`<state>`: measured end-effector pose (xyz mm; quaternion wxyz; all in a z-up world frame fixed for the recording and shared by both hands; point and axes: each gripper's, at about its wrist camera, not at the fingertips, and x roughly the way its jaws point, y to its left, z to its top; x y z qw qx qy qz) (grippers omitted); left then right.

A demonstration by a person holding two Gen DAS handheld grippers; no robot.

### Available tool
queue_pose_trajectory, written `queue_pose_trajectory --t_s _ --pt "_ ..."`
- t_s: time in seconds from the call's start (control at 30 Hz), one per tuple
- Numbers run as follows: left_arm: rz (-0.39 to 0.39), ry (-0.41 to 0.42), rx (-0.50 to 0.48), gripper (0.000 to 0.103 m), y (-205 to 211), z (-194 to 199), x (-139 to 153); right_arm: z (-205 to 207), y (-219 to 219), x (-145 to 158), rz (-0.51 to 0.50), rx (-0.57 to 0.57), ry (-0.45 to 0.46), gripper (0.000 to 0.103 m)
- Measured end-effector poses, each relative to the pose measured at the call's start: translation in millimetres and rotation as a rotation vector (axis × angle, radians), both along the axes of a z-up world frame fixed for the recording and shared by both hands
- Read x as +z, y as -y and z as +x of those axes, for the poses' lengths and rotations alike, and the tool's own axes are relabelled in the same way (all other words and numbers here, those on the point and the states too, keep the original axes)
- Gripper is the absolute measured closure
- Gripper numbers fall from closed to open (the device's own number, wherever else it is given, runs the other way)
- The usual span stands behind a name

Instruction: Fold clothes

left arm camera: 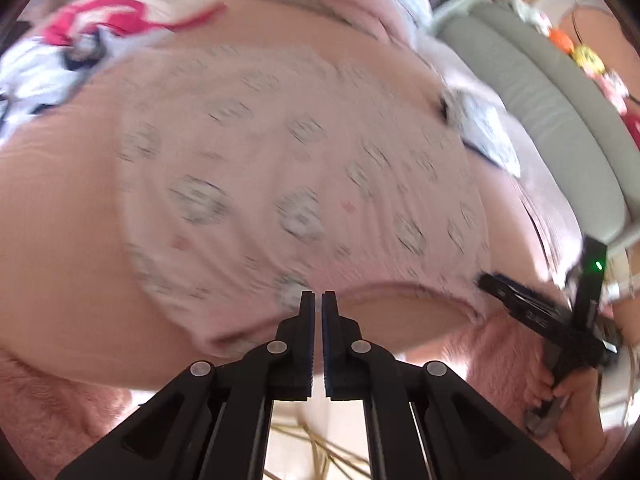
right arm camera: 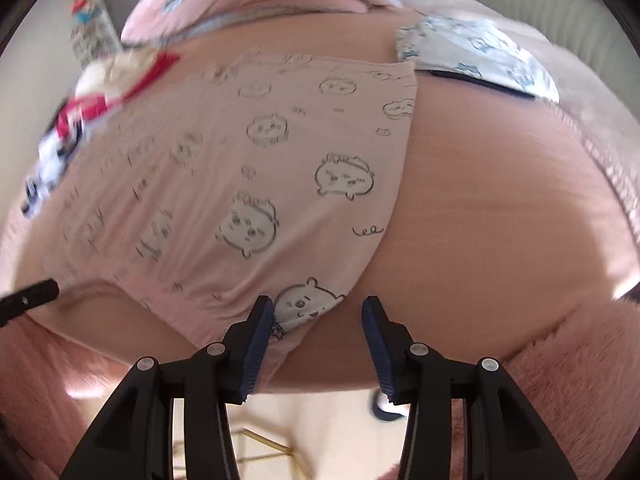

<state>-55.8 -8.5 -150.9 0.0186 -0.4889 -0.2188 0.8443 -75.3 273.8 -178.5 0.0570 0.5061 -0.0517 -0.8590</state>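
one pink printed garment (right arm camera: pixel 248 168), two other garments (blurred) (right arm camera: pixel 480 56), two grippers (right arm camera: pixel 318 312)

Bare pink table (right arm camera: pixel 500 184) lies open at right of the right wrist frame; the patterned garment (right arm camera: pixel 248 168) fills centre-left; heaped clothes (right arm camera: pixel 256 4) block the top edge.

The left gripper (left arm camera: pixel 318 298) points steeply downward with its jaws pressed together and nothing between them, while the right gripper (right arm camera: pixel 319 312), gripped by a hand (left arm camera: pixel 570 394) at its handle, angles downward with jaws parted and empty.
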Motion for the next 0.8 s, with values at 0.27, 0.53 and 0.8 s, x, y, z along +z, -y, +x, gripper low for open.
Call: queue_pose_trajectory --t_s 0.27,0.53,0.8 --pt "-0.005 0.205 -0.023 0.101 4 6 -36 -1 28 -11 0.150 0.062 0.060 0.056" --pt "0.011 0.025 0.018 0.101 3 13 -12 18 -17 -9 -0.242 -0.166 0.116 0.052" --pt "-0.052 -0.008 -0.035 0.101 -6 -2 -12 12 -6 -13 -0.290 -0.098 0.129 0.050"
